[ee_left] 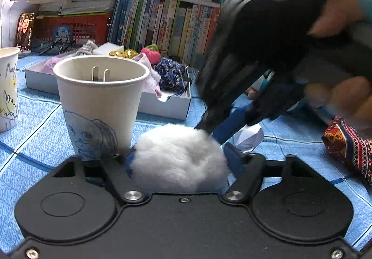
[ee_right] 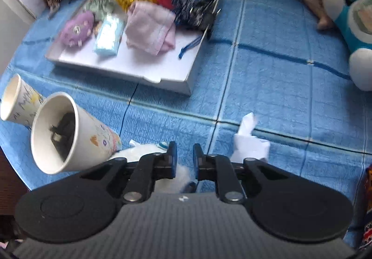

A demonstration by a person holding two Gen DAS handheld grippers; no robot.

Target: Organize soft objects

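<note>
My left claw clamped the cotton ball; my right claw, apart, risked snagging its fluff.

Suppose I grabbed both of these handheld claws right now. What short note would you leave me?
Left gripper: closed around the white fluffy ball.
Right gripper: part open, empty, tips just above that ball.
Done: pink cloth, purple plush and other soft items lie in the white tray.
Left: the ball, the white paper scrap and the patterned pouch are on the blue mat.
</note>
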